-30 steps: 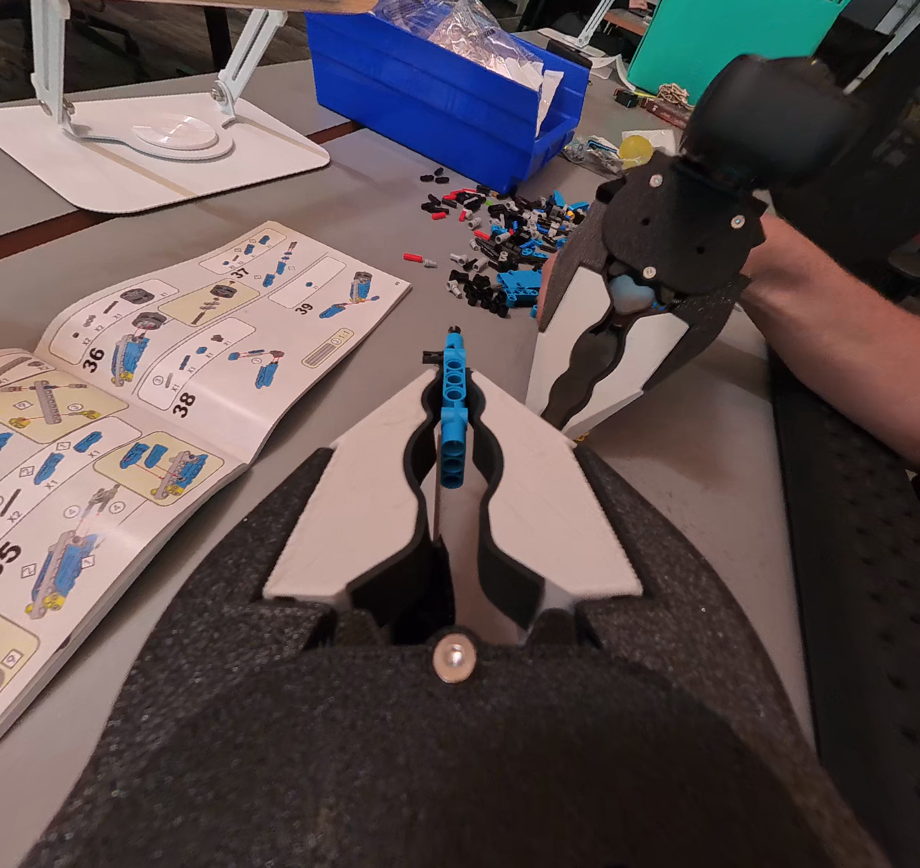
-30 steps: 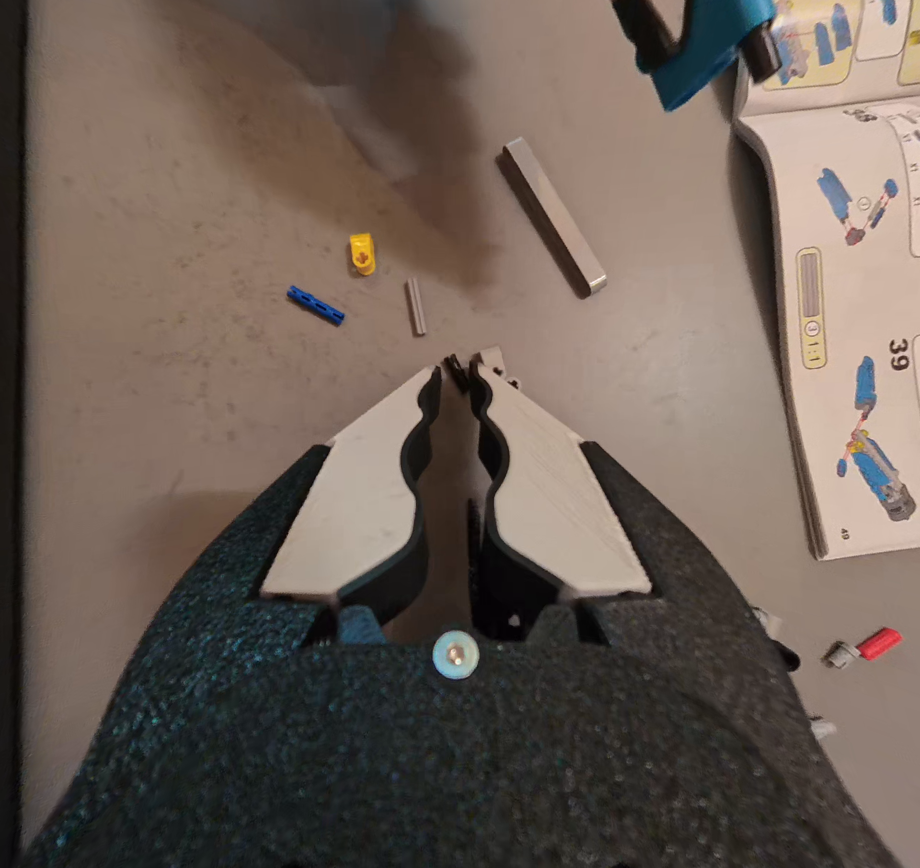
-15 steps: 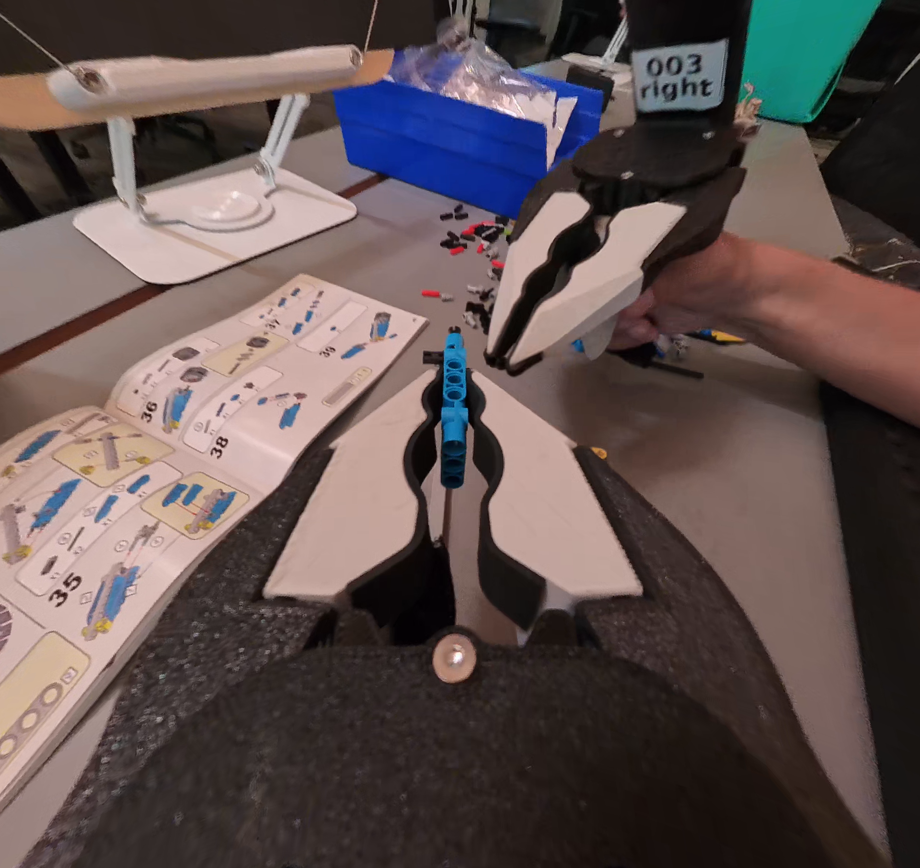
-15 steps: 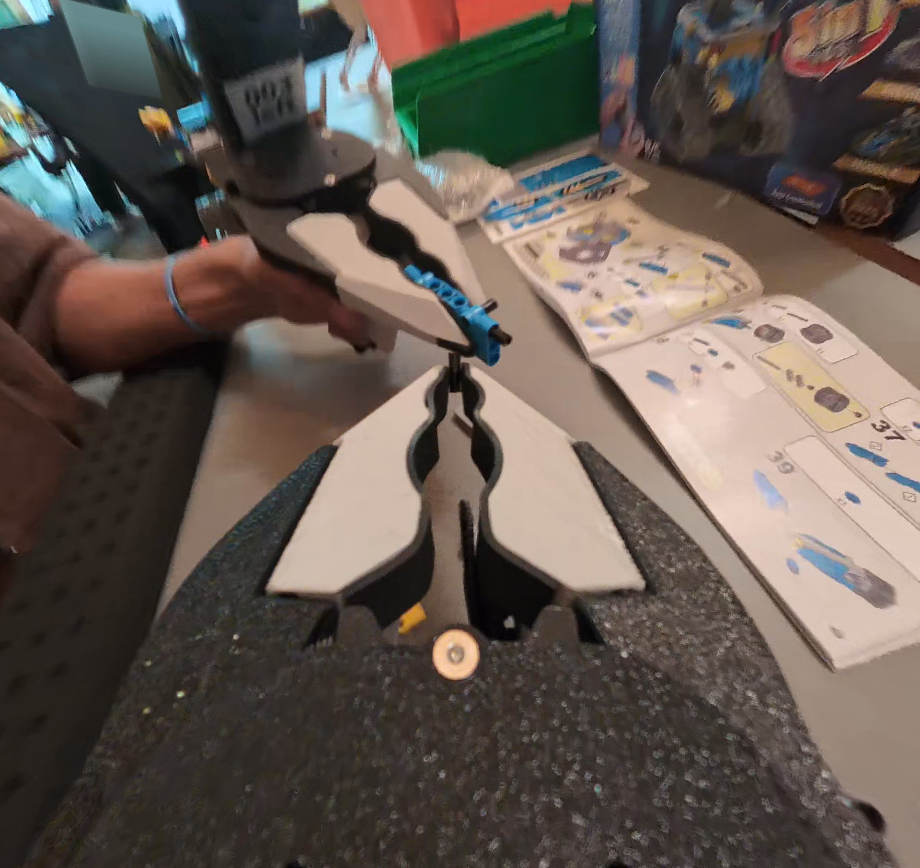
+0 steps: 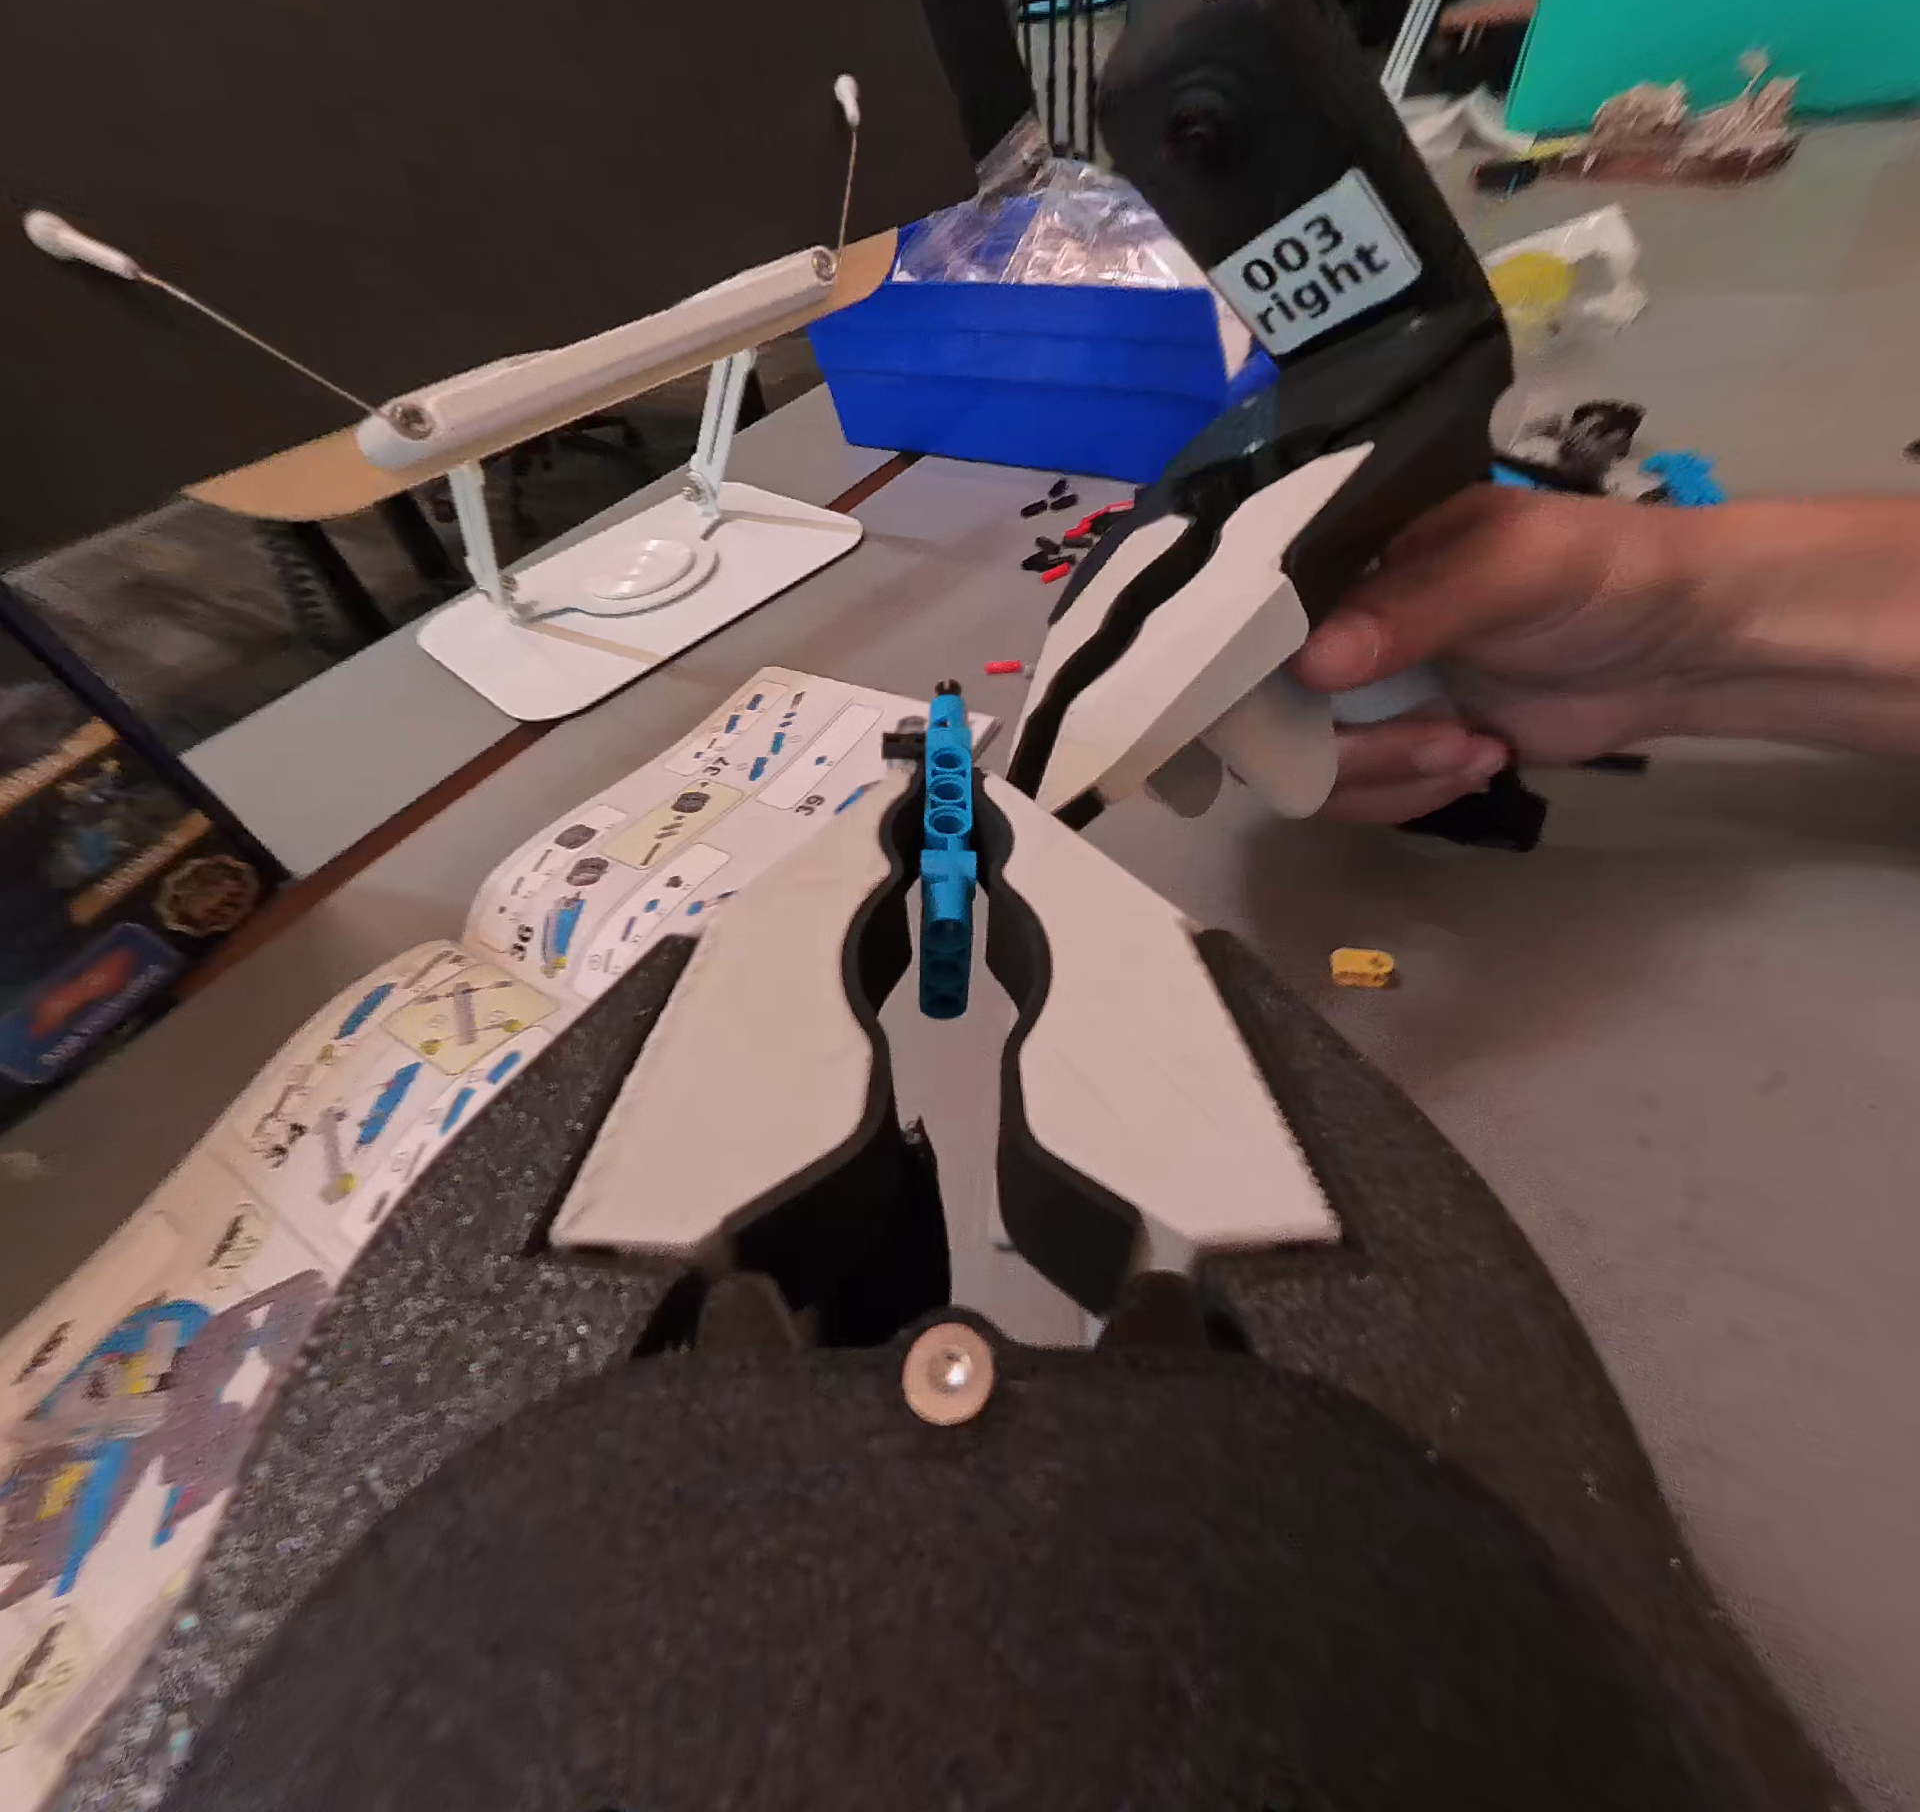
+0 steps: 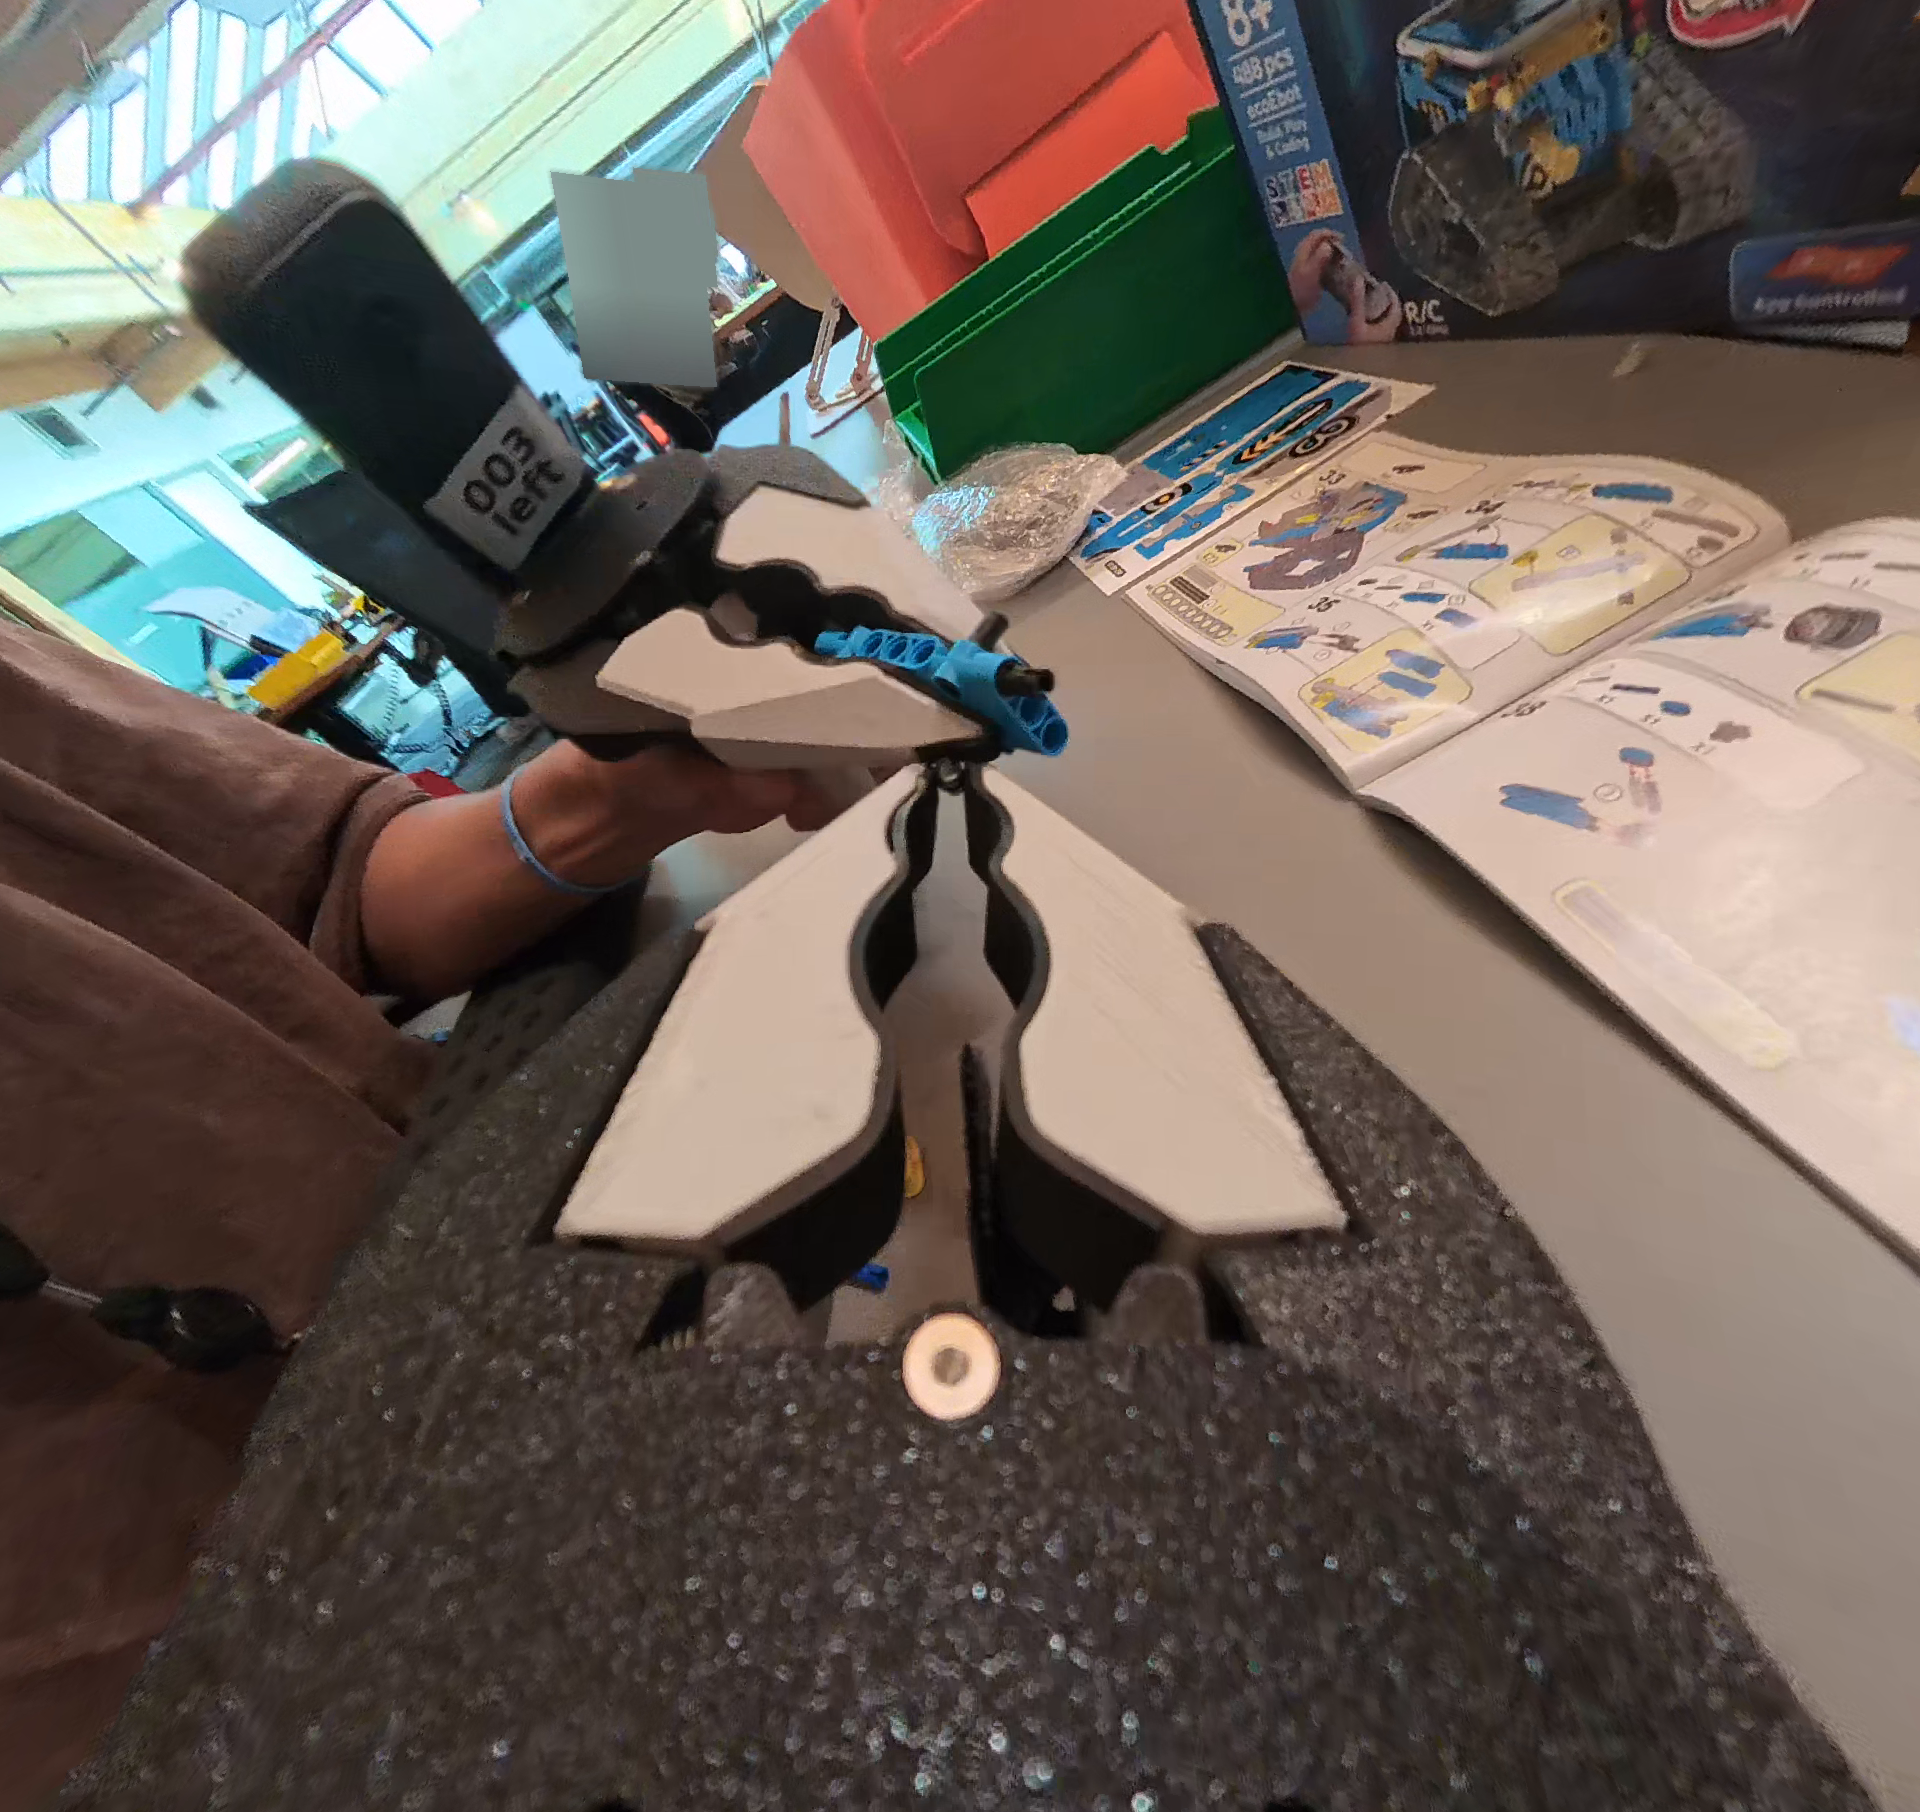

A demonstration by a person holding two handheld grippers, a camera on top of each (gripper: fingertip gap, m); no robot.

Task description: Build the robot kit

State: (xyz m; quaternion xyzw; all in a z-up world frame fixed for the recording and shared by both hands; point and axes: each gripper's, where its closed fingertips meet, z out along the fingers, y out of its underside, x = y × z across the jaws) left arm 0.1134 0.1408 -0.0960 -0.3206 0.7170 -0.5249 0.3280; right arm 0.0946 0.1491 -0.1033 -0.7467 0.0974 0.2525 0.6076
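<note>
My left gripper is shut on a blue holed beam that has black pins at its far end and sticks out past the fingertips. It is held above the grey table. My right gripper is shut on a small black pin at its very tips. The pin sits just under the end of the blue beam, touching or nearly touching it. In the left wrist view the right gripper comes in from the right, held by a hand. The right wrist view shows the left gripper too.
An open instruction booklet lies left of the beam and also shows in the right wrist view. A blue bin, a white stand and loose small pieces sit farther back. A yellow piece lies at the right. A toy box and green bin stand behind. Left and right tips are no more than a few centimetres apart.
My right gripper has lifted off the table with the black pin and swung up to the end of the blue beam. My left gripper still holds the beam, turned slightly.
</note>
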